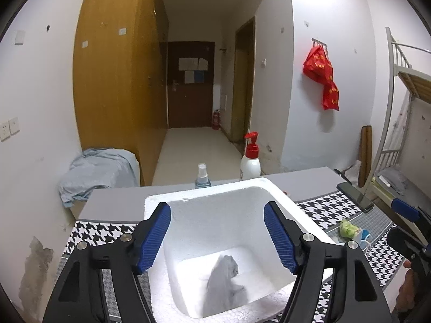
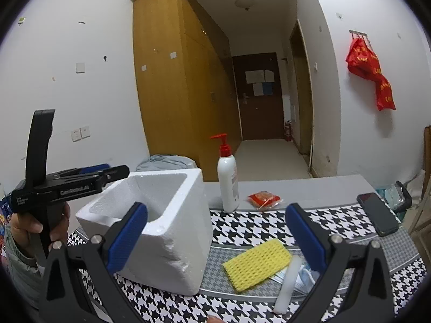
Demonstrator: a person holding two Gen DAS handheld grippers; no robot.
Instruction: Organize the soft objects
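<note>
Jaws of left gripper (image 1: 217, 238) spread wide, nothing held, poised over foam box (image 1: 207, 204). Gray cloth (image 1: 225, 277) seen on box floor at 6 o'clock. Right gripper (image 2: 216, 241) jaws likewise parted, empty; yellow sponge (image 2: 256, 263) lies between them on table (image 2: 256, 231).

Dim indoor light; bowed fisheye edges

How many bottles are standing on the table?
2. A white pump bottle with a red top beside the white foam box; a small clear spray bottle behind it. Others may be hidden.
</note>
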